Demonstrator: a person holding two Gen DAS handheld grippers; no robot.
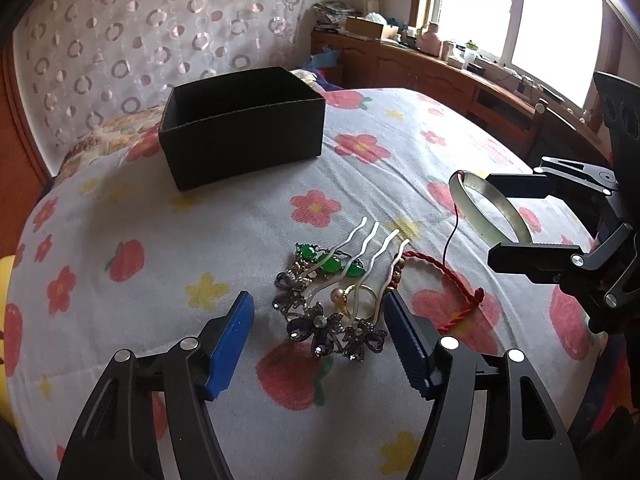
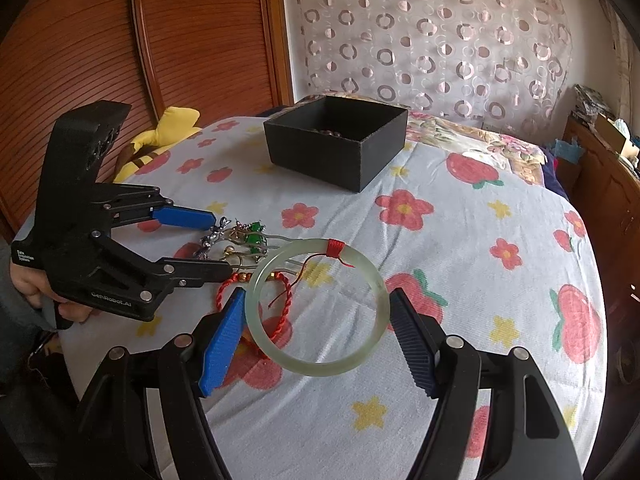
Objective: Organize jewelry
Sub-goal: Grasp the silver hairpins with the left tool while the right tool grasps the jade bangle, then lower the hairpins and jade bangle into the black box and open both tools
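A black open box stands on the flowered bedspread; it also shows in the right wrist view with dark beads inside. My right gripper is shut on a pale green jade bangle with a red thread wrap, held above the bed; the bangle also shows in the left wrist view. My left gripper is open around a jewelled hair comb with green stones, lying beside a gold pearl ring and a red braided cord bracelet.
The flowered bedspread covers the bed. A patterned curtain hangs behind the box. A wooden wardrobe and a yellow plush toy are on the left. A cluttered wooden cabinet runs under the window.
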